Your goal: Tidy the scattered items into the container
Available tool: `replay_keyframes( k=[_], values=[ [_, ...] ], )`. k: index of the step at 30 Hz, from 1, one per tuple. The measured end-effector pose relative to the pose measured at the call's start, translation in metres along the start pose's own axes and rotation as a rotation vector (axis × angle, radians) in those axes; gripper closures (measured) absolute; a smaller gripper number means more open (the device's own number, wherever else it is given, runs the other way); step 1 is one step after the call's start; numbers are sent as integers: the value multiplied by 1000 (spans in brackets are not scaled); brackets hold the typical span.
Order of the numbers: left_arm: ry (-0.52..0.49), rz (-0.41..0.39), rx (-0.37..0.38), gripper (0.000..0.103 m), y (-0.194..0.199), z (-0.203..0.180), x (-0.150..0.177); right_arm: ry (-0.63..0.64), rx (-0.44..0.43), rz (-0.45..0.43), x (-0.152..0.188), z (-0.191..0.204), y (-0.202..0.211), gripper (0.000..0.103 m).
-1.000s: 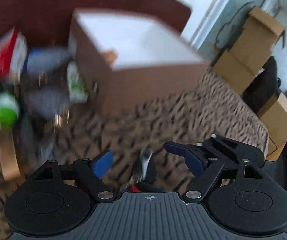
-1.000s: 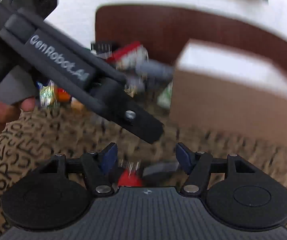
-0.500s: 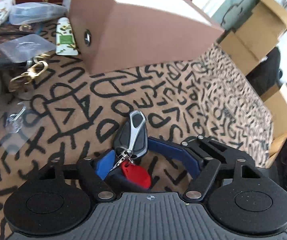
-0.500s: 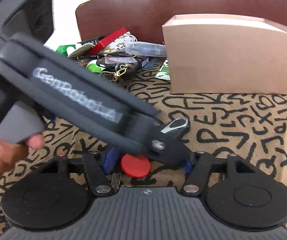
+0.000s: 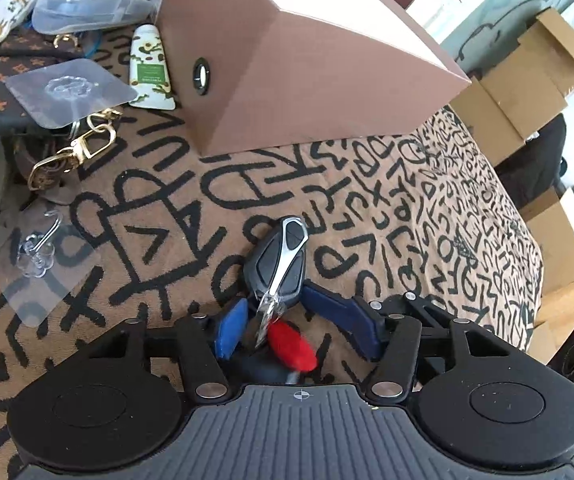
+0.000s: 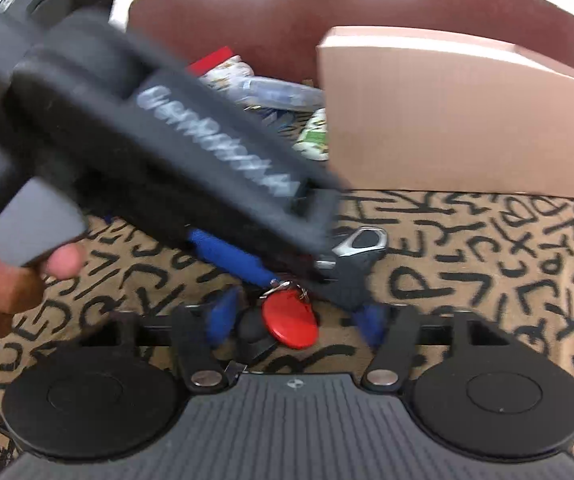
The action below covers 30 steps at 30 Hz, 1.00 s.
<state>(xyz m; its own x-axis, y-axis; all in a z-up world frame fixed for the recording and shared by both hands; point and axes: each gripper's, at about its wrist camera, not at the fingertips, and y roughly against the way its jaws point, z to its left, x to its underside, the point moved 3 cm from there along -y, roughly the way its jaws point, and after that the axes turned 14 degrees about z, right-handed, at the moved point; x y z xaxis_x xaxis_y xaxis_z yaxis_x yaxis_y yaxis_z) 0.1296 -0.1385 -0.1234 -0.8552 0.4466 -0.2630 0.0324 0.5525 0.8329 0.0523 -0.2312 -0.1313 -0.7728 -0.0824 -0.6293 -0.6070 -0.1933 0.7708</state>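
Down at six o'clock, both claws are closing: left gripper (image 5: 271, 320) and right gripper (image 6: 295, 316) straddle the car key (image 5: 277, 264), neither gripping it.

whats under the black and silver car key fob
The black and silver car key fob lies on the tan cloth with black letter shapes. Its ring end, with a red round tag, sits between the left gripper's blue fingers. Whatever lies beneath the fob is hidden.

A glossy black plastic car key (image 5: 277, 262) with bright metal trim is seen on a matt woven cloth (image 5: 407, 200). The cardboard box (image 5: 307, 72) looks smooth and matt; the red tag (image 6: 290, 324) is shiny plastic.
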Motion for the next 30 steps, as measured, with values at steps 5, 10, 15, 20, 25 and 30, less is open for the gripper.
replay_keyframes(
  k=[5,10,15,20,25,30],
  values=[
    [45,-6,33,28,-1,5,0,-23,-53,-1,6,-3,5,89],
    [8,-13,-28,26,-7,-8,-7,-67,-93,0,2,-6,1,89],
    [-51,13,-146,71,-11,-18,-7,-95,-100,-24,9,-8,11,89],
    [-2,14,-98,74,-5,-16,-2,-48,-80,-36,15,-2,23,89],
    [5,-46,-79,75,18,-28,-2,-5,-62,-97,7,3,46,89],
    [-46,-146,-89,75,58,-54,-9,53,-34,-198,-13,5,80,89]
  ],
)
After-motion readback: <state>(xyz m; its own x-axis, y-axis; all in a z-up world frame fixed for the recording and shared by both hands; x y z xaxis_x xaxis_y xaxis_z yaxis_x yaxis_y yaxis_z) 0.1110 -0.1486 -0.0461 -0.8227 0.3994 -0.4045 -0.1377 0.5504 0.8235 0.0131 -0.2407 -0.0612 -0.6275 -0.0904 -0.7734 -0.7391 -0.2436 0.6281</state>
